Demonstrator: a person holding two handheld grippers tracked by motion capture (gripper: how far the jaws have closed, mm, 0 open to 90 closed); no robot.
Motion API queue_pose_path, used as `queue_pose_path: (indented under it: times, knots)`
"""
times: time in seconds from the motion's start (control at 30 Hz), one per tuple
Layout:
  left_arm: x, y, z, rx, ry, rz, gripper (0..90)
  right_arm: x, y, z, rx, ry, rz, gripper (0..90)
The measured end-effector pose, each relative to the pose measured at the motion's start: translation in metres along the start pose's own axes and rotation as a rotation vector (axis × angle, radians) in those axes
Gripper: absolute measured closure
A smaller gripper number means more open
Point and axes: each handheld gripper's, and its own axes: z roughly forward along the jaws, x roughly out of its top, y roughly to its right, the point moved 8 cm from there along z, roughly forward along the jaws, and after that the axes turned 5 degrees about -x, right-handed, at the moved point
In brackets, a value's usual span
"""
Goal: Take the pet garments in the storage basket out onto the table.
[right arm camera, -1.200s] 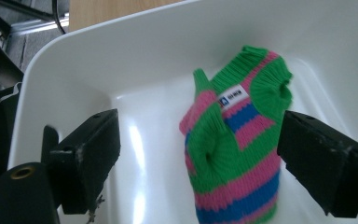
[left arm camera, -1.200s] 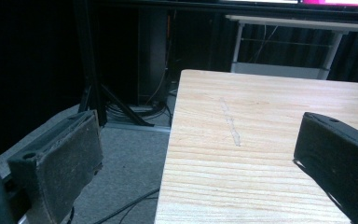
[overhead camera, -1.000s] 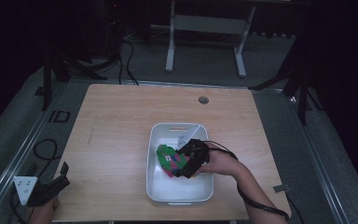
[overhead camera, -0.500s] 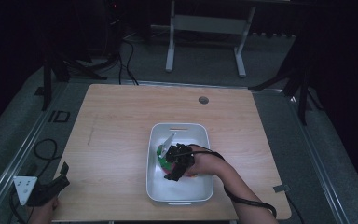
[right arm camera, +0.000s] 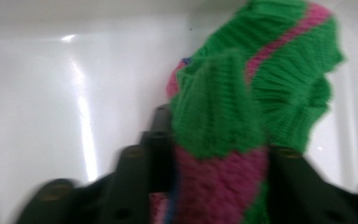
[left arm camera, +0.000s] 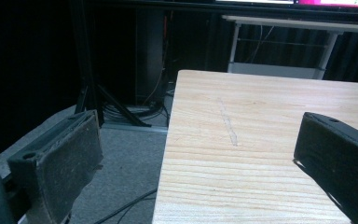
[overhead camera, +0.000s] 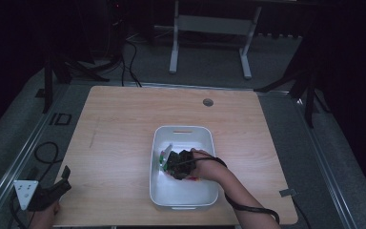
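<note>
**Knitted cloth gripped inside white tub**

Over the near middle of a pale wooden table (overhead camera: 124, 143), a white plastic tub (overhead camera: 183, 131) is seen from the high view, with the right gripper (overhead camera: 174, 163) lowered into it from about 4 o'clock by a hand (overhead camera: 205, 164) and forearm. From the right gripper view, a green and pink knitted cloth (right arm camera: 256, 93) is shown pinched between the two black jaws, which are drawn in tight on the fabric; the cloth is bunched above them against the tub's glossy white wall (right arm camera: 51, 93). A sliver of green is visible in the high view at the gripper's 9 o'clock side. At the table's 7 o'clock corner, the left gripper (overhead camera: 47, 193) is held just off the edge. In the left gripper view its jaws are spread wide apart with nothing between them, the table edge and grey floor (left arm camera: 121, 177) being framed in the gap.
</note>
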Motion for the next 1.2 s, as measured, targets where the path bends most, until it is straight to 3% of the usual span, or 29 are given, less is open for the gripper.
queue_pose_path:
  times: [0.27,0.57,0.6,0.8,1.2]
  knots:
    - [0.000,0.000,0.000,0.001,-0.002,-0.001,1.4,0.004,0.003,-0.023,0.025,0.040,0.030,74.4]
    - [0.000,0.000,0.000,0.003,-0.001,0.002,1.3,0.013,0.018,-0.068,0.005,0.153,0.080,74.4]
    - [0.000,0.000,0.000,0.004,-0.001,0.002,1.3,0.015,0.020,-0.083,-0.006,0.182,0.077,74.4]
    - [0.000,0.000,0.000,0.004,-0.001,0.004,1.3,0.023,0.028,-0.125,-0.063,0.261,0.072,74.3]
    - [0.000,0.000,0.000,0.005,0.000,0.004,1.3,0.012,0.044,-0.158,-0.113,0.303,0.112,74.3]
